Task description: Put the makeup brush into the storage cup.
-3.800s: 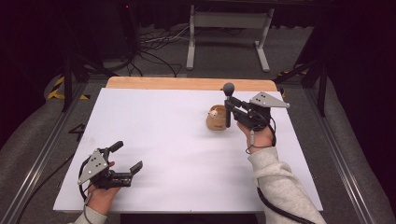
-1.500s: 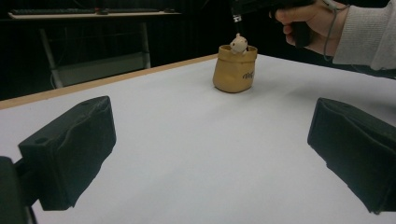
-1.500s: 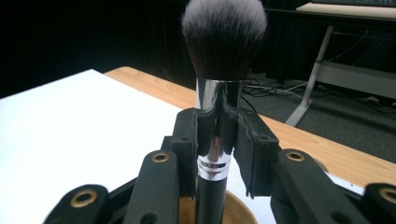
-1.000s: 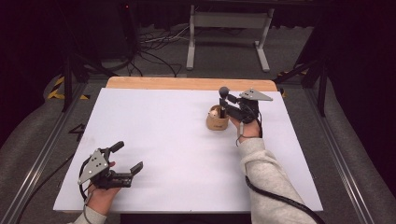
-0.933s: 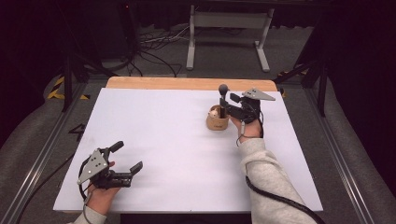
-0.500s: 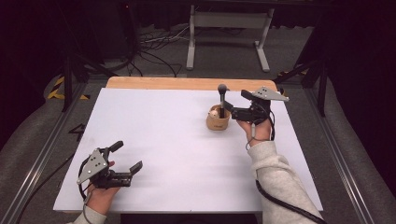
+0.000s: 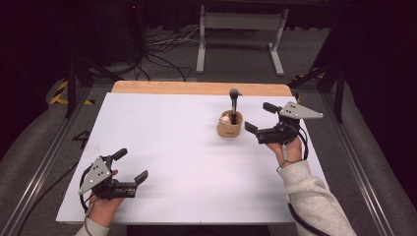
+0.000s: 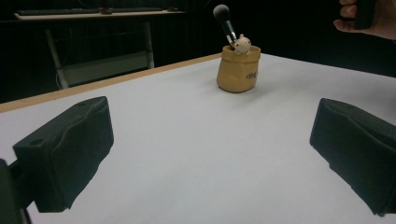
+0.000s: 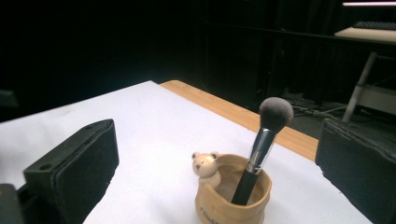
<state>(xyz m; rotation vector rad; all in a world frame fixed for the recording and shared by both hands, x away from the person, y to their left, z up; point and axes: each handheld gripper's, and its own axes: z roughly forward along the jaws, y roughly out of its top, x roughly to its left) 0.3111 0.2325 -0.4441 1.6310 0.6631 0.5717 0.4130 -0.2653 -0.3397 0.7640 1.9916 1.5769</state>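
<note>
- Currently, my right claw [image 7: 257,119]: jaws wide apart, empty, just beside the tan cup [image 7: 229,126].
- Brush [image 7: 235,103]: standing tilted inside that cup, far right of the table [image 7: 162,147].
- My left claw [image 7: 132,167]: wide open, empty, near the table's front-left corner.

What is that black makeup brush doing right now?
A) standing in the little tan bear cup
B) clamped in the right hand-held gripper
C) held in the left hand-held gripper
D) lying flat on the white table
A: the brush stands handle-down inside the cup, leaning, with both hand-held grippers apart from it.
</note>
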